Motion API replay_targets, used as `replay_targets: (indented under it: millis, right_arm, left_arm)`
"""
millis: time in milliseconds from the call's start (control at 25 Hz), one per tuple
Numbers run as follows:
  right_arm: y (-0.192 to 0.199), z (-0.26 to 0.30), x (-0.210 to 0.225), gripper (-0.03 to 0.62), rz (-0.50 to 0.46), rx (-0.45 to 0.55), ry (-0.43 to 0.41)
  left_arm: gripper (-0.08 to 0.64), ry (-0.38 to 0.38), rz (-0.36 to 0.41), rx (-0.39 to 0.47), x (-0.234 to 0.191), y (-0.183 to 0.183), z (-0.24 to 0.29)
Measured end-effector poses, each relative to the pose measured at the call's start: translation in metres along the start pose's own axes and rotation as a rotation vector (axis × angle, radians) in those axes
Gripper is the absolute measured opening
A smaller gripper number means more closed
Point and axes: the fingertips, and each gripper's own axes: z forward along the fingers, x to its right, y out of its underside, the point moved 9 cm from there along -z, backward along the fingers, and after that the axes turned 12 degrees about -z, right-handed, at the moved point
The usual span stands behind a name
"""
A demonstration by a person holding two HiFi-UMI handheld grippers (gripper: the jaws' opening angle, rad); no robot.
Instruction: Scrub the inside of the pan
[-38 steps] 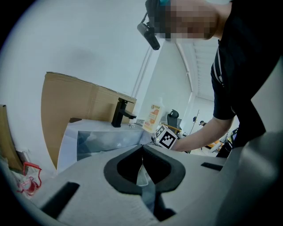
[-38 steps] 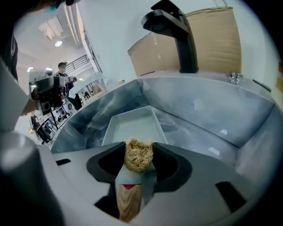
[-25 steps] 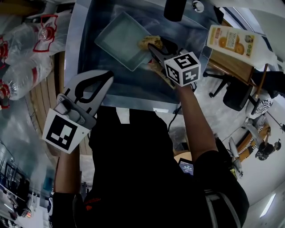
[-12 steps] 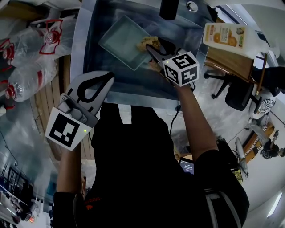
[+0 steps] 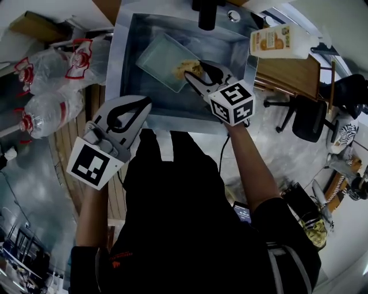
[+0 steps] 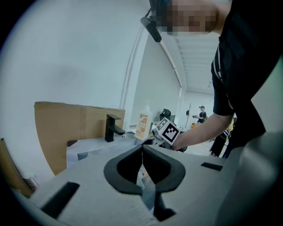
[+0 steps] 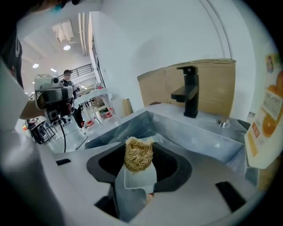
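A pale rectangular pan (image 5: pixel 163 60) lies tilted in the steel sink (image 5: pixel 130 55). My right gripper (image 5: pixel 194 71) reaches over the pan's right end and is shut on a yellowish fibrous scrubber (image 5: pixel 186 69). In the right gripper view the scrubber (image 7: pixel 138 155) is pinched between the jaws, with the pan's corner (image 7: pixel 140 179) just beneath it. My left gripper (image 5: pixel 145 104) hangs by the sink's near left rim. Its jaws are shut with nothing in them, as the left gripper view (image 6: pixel 142 148) confirms.
A black faucet (image 5: pixel 207 14) stands at the sink's far side. An orange-labelled soap bottle (image 5: pixel 280 41) is on the counter to the right. Bagged plastic bottles (image 5: pixel 50 107) lie left of the sink. Office chairs (image 5: pixel 310 118) stand to the right.
The head camera has shifted, so the sink sits higher in view. The right gripper has kept the scrubber at the pan's right end, and the left gripper has stayed shut by the rim.
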Motion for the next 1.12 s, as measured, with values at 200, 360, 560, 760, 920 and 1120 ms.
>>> replay_targets:
  millis: [200, 360, 560, 760, 920, 1120]
  right_arm:
    - [-0.030, -0.028, -0.021, 0.193, -0.030, 0.066, 0.038]
    - [-0.054, -0.050, -0.037, 0.193, -0.034, 0.133, 0.057]
    - [-0.079, -0.076, -0.051, 0.193, -0.037, 0.207, 0.081]
    - [-0.094, -0.095, -0.063, 0.193, -0.034, 0.251, 0.097]
    - [-0.105, -0.105, -0.069, 0.193, -0.043, 0.277, 0.100]
    - [-0.116, -0.112, -0.075, 0.193, -0.040, 0.310, 0.085]
  left_arm:
    - [0.018, 0.019, 0.052, 0.032, 0.010, -0.013, -0.017]
    - [0.018, 0.033, 0.091, 0.056, 0.021, -0.024, -0.029]
    - [0.018, 0.042, 0.119, 0.081, 0.029, -0.037, -0.041]
    - [0.018, 0.048, 0.149, 0.101, 0.033, -0.050, -0.052]
    - [0.020, 0.047, 0.166, 0.121, 0.031, -0.060, -0.058]
    - [0.019, 0.046, 0.179, 0.143, 0.030, -0.069, -0.061]
